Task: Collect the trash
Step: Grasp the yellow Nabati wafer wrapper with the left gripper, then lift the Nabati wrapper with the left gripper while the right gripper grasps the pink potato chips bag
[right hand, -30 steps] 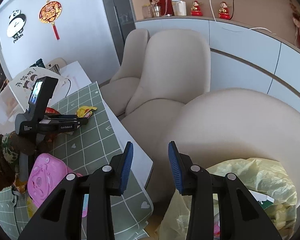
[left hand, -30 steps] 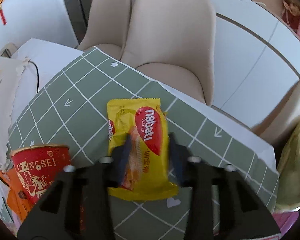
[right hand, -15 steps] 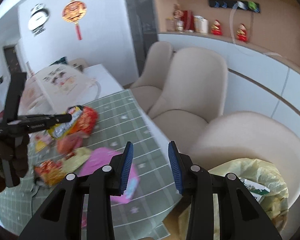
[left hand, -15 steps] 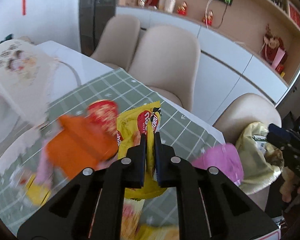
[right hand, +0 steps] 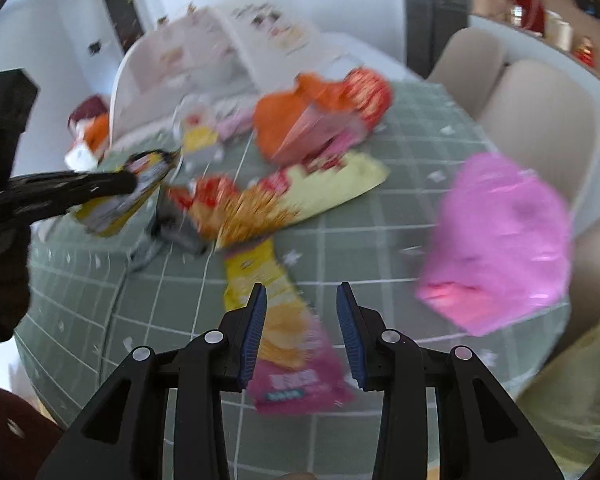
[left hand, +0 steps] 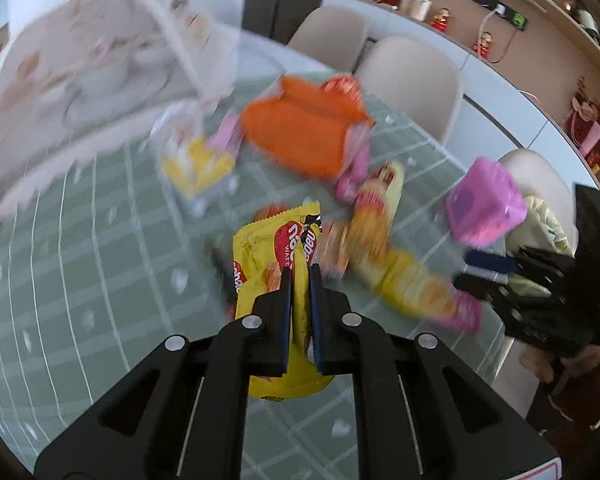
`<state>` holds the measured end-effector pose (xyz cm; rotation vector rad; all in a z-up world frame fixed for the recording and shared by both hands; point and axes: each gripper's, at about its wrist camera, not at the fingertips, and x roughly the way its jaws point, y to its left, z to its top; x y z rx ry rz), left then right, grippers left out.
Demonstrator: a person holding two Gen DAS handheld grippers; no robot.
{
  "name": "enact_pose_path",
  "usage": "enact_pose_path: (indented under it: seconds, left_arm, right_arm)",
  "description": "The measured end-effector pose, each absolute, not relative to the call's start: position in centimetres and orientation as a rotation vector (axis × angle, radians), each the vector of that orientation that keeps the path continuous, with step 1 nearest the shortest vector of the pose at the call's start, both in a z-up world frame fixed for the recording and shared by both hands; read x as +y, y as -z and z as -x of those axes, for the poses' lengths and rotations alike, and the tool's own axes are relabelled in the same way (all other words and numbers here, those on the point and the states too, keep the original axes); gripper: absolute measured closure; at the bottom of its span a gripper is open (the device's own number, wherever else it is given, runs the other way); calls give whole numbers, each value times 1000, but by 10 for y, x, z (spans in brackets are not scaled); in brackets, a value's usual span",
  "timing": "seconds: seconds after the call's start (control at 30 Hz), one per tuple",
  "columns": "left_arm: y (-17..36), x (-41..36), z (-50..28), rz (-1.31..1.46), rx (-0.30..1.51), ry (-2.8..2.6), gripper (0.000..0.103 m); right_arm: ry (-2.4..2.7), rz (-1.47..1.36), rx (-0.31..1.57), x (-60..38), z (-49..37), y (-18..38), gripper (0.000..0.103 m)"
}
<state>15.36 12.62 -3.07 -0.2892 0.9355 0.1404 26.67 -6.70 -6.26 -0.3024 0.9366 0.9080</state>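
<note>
Yellow wafer pack (left hand: 260,264) pinched in our left gripper (left hand: 300,276), above the green mat (left hand: 100,280). Right gripper (right hand: 302,308) gapes empty. We keep the pinch firm until over the bag (left hand: 540,216) beyond the mat's edge.

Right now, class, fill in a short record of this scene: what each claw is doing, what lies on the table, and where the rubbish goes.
left claw: shut on the yellow wafer packet, its jaws having just been closing on it
right claw: open, empty, above a yellow and pink snack bag
table cover: green grid mat
other litter: orange wrapper, pink box
rubbish bag: yellow bag past the table edge
</note>
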Motion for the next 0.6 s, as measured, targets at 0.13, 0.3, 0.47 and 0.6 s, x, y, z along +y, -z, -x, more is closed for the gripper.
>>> enact_pose_path:
  seconds: [0.13,0.3,0.47,0.6]
  left_arm:
    - [51,129,-128,322,947,-155,95]
    - [65,132,-116,359,941,-146,85]
    - [58,143,-106,405,917,-130,68]
    - [49,150,-92,431,889,-104,63]
  right_arm:
    - [-896,308,949,-52,-272,81,68]
    - [-881,268,990,-52,-265,90,68]
    - [-848,328,965,-45,-249,90,66]
    - [-859,306,963,-45,-245,91,55]
